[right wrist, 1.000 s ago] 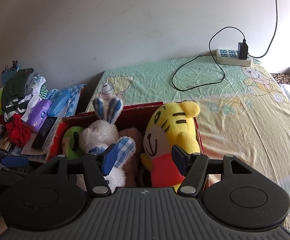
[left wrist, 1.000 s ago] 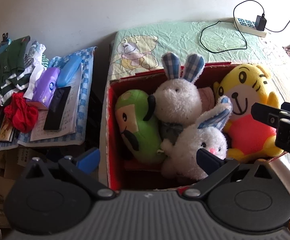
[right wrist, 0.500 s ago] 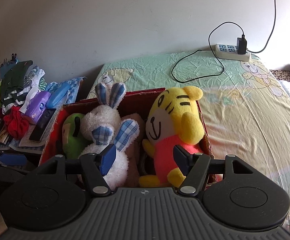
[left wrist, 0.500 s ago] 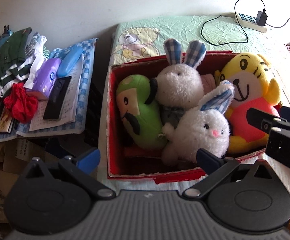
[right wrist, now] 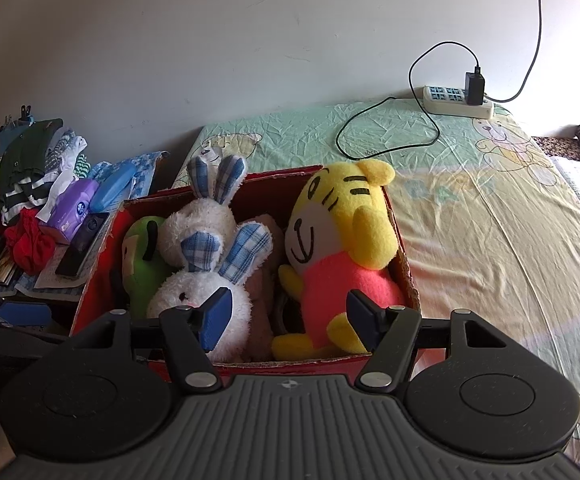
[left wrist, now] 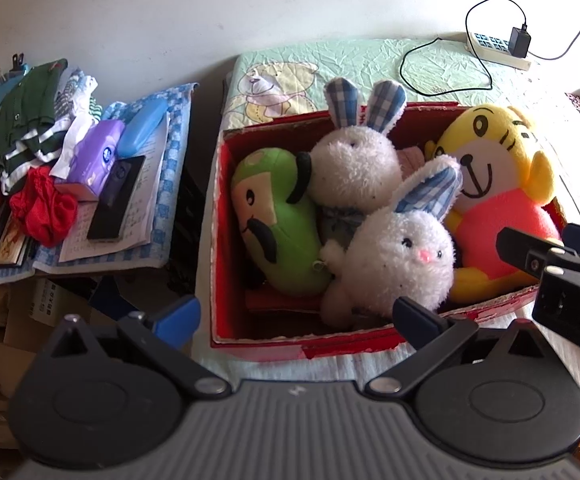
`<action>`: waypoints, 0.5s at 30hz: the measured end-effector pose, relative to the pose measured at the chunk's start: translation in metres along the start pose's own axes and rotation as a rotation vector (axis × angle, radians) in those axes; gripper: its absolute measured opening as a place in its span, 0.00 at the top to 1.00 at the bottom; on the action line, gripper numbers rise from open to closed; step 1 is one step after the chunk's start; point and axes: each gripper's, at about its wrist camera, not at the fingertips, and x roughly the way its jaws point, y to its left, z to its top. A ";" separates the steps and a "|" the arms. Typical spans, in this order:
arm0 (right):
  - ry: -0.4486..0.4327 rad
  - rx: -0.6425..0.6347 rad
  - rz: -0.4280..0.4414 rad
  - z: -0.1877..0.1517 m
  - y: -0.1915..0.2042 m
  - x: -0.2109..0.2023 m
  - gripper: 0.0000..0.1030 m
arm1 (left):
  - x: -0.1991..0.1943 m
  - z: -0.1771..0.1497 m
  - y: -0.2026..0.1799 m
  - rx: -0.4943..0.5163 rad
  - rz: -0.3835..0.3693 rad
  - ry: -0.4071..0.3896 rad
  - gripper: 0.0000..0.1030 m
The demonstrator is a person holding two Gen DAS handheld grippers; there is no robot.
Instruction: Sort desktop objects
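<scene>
A red cardboard box (left wrist: 215, 216) on the bed holds several plush toys: a green one (left wrist: 274, 232), two white rabbits with checked ears (left wrist: 398, 256) (left wrist: 354, 160), and a yellow tiger in a pink shirt (left wrist: 498, 200). My left gripper (left wrist: 296, 316) hangs open over the box's near-left corner, holding nothing. My right gripper (right wrist: 290, 312) is open too, above the box's near edge (right wrist: 310, 362), in front of the front rabbit (right wrist: 194, 296) and the tiger (right wrist: 342, 232). The right gripper's fingers (left wrist: 550, 268) show at the right of the left wrist view.
Left of the box, a low surface carries a pile: folded clothes (left wrist: 30, 120), a red cloth (left wrist: 44, 212), a purple tissue pack (left wrist: 94, 156), a blue case (left wrist: 142, 128) and a black remote (left wrist: 116, 198) on a booklet. A power strip (right wrist: 456, 102) with a black cable lies on the bed sheet behind.
Both grippers have drawn back and up from the box. Its near edge now shows in both views. The toys have not moved, and both grippers stay open.
</scene>
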 end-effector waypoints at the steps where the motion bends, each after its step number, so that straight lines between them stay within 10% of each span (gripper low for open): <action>1: -0.002 0.001 0.000 -0.001 0.000 -0.001 0.36 | -0.001 -0.001 0.000 -0.001 0.000 -0.006 0.01; 15: -0.010 -0.006 -0.012 -0.008 0.003 -0.006 0.36 | 0.001 -0.015 -0.001 -0.038 0.018 -0.054 0.01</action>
